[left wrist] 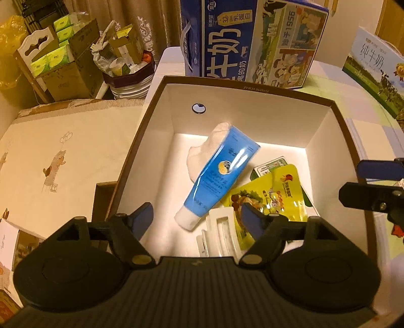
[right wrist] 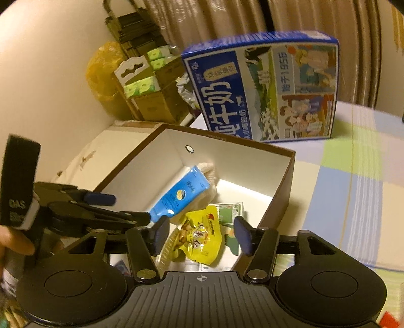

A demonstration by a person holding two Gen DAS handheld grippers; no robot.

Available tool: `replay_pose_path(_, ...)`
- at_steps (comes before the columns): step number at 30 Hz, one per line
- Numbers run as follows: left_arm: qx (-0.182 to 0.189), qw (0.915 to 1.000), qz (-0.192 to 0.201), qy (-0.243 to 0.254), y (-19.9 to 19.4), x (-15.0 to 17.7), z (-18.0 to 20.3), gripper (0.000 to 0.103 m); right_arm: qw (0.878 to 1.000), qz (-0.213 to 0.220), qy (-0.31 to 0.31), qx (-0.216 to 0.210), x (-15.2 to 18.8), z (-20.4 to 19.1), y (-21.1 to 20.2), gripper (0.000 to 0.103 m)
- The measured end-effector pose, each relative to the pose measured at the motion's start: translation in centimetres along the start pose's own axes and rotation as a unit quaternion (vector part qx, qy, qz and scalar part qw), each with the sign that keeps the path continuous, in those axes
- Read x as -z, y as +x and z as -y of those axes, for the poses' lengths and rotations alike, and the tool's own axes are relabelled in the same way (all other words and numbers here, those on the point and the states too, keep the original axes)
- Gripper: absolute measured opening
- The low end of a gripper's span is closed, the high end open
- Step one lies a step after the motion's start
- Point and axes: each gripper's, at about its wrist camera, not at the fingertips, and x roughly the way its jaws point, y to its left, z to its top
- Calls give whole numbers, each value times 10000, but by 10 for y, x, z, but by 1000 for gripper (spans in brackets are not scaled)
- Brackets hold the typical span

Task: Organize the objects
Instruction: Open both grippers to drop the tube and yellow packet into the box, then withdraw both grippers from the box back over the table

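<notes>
Checked cloth [right wrist: 353, 176] covers the desk — box [left wrist: 252, 93] near its left edge, curtains [right wrist: 315, 17] behind; both claws, left [left wrist: 197, 219] and right [right wrist: 202, 232], gape empty.

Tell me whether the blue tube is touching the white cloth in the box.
Touching. The left wrist view shows the blue tube lying tilted across the white cloth, its flat end overlapping the fabric with no gap; the right wrist view agrees.

A box [left wrist: 141, 141] is seen with a brown outside and a white inside. In it a blue tube [left wrist: 219, 176] with a white cap, a yellow snack pouch [left wrist: 272, 199] printed in red and a white clip [left wrist: 219, 232] are shown. A blue milk carton [right wrist: 262, 88] with white characters and cartoon pictures is seen behind. The table [right wrist: 353, 156] is covered in pale green, blue and white checks.
</notes>
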Motion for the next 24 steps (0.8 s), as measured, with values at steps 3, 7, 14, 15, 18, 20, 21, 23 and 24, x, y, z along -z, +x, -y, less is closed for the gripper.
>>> replay_pose_path(3, -37, 10000, 18, -45, -12, 5, -1, 83, 9997, 14, -225, 58, 2, -5, -7, 61)
replay_pose_path(7, 10, 9999, 20, -106, -29, 12, 0, 87, 9992, -10, -387, 71, 7, -9, -16, 63)
replay_pose_path(14, 1, 9997, 44, -244, -54, 29, 2, 92, 9990, -59, -440, 35, 16, -15, -30, 64)
replay_pose_path(15, -2, 9996, 50, -265, -57, 31, 3, 92, 9990, -62, -443, 24, 18, -16, -33, 64)
replay_pose_path(18, 37, 9995, 81, -298, -69, 38, 8, 92, 9991, -67, -417, 24, 24, -17, -41, 64)
replay_pose_path(20, 50, 9994, 99, -328, -76, 44, 11, 93, 9992, -68, -383, 18, 28, -17, -46, 64)
replay_pose_path(21, 54, 9993, 95, -351, -79, 47, 13, 93, 9993, -68, -362, 15, 31, -18, -49, 64)
replay_pose_path(23, 78, 9991, 86, -404, -84, 53, 17, 93, 9994, -72, -333, 5, 35, -17, -55, 64)
replay_pose_path(24, 83, 9990, 73, -423, -87, 56, 19, 93, 9995, -74, -322, -9, 38, -17, -58, 64)
